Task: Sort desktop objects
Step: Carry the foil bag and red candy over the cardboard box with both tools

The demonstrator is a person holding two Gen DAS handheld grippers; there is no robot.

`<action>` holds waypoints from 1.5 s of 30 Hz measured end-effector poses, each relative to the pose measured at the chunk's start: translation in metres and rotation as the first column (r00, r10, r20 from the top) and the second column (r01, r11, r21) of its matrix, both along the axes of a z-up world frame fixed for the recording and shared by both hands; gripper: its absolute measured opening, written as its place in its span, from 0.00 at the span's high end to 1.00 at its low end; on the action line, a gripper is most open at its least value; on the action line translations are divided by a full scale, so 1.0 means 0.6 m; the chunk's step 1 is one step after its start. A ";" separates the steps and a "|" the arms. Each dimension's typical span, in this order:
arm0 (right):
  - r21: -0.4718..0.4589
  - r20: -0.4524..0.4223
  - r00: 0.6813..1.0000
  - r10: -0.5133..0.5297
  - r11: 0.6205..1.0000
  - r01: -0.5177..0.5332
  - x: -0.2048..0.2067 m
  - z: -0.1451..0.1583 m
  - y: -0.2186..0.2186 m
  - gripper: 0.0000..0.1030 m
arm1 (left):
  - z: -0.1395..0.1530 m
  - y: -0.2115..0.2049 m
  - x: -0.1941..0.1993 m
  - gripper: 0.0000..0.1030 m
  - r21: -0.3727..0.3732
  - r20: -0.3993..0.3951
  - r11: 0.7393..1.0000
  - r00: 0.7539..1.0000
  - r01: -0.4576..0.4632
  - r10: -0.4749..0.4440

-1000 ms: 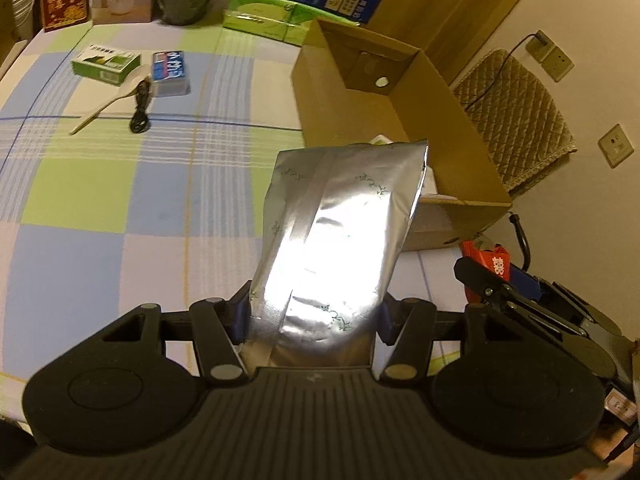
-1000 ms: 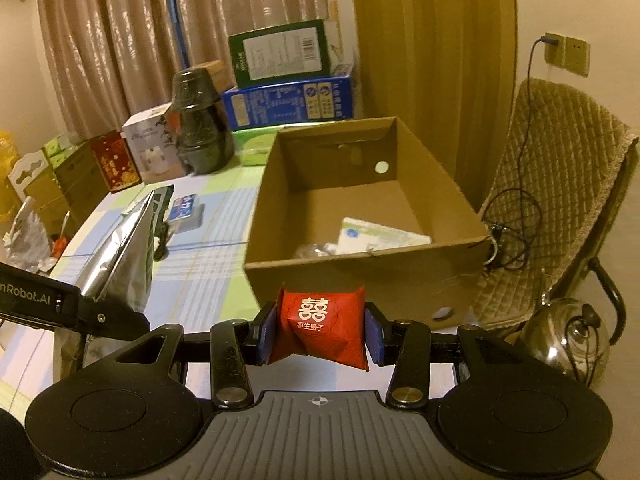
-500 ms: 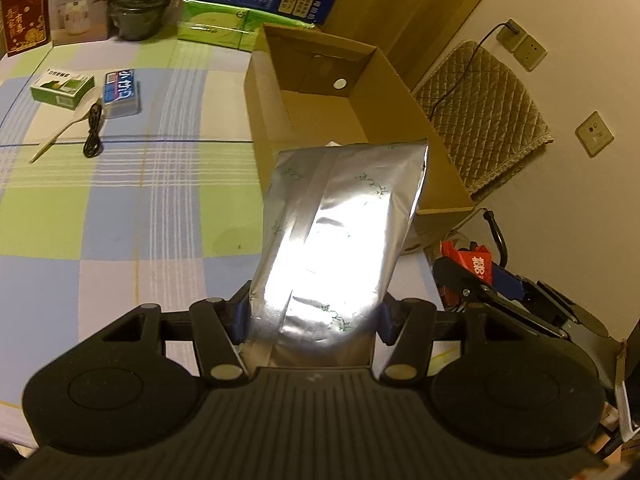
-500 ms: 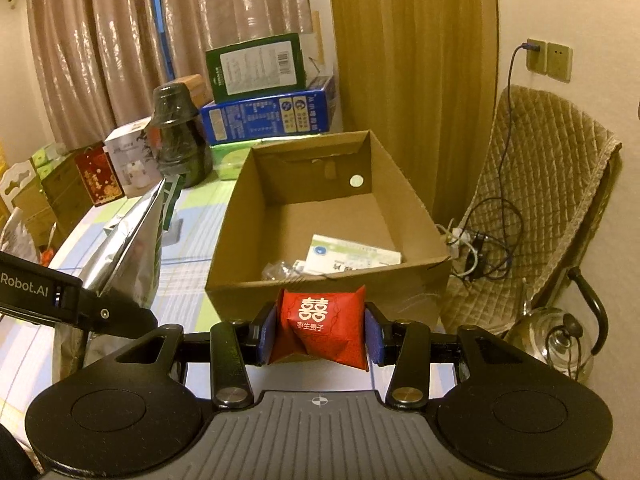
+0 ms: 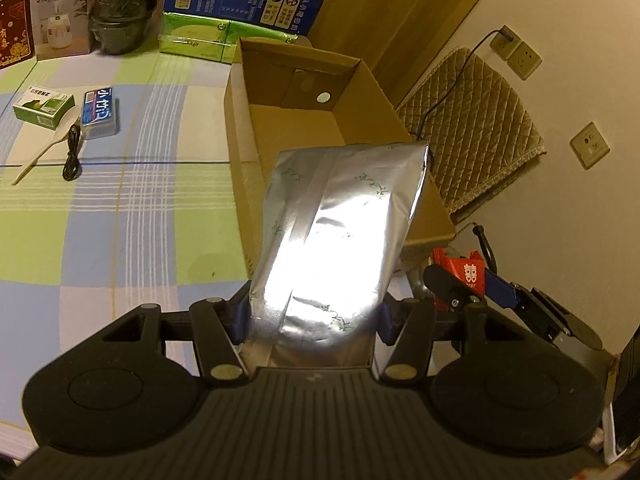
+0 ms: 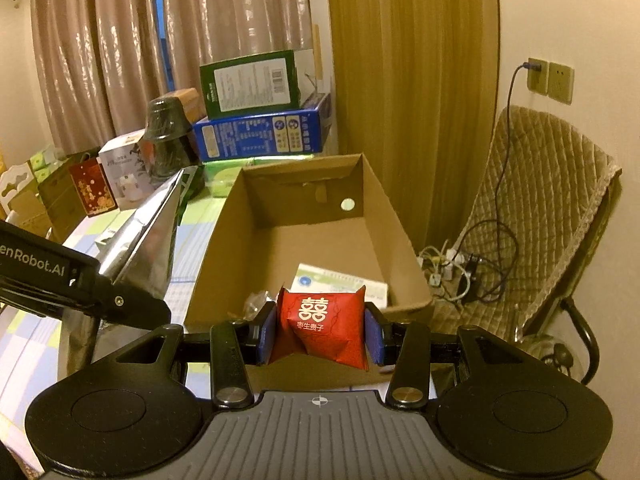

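Presently clamped: left gripper (image 5: pixel 310 316) on silver foil bag (image 5: pixel 340 232), right gripper (image 6: pixel 320 336) on red packet (image 6: pixel 322 320), short of cardboard box (image 6: pixel 400 240). Risk: early release, landing outside near wall.

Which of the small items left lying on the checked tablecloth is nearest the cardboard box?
The blue-labelled packet lies nearest the cardboard box. The green box, pale spoon and coiled black cable all lie farther left.

red packet (image 6: pixel 320 326): 囍, 早生贵子 | left claw's arm (image 6: pixel 60 276): "enRobot.AI" (start cut off) | white box (image 5: pixel 60 26): "J10"
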State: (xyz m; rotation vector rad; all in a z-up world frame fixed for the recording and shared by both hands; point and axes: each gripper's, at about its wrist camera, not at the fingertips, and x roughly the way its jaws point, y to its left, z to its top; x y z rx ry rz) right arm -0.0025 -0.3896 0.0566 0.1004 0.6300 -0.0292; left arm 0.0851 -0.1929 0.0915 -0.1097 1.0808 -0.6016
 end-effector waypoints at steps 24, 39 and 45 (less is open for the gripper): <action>-0.024 0.007 1.000 0.008 1.000 -0.008 0.107 0.000 -0.057 0.59 | 0.008 -0.087 0.101 0.49 -0.021 -0.026 0.998 0.998 -0.064 0.063; -0.041 -0.025 0.999 0.028 0.999 -0.029 0.193 -0.013 -0.076 0.59 | 0.005 -0.115 0.181 0.49 -0.039 -0.037 0.994 0.994 -0.102 0.101; -0.044 -0.035 0.999 0.035 0.998 -0.037 0.217 -0.023 -0.077 0.59 | -0.006 -0.129 0.201 0.49 -0.039 -0.043 0.993 0.993 -0.108 0.106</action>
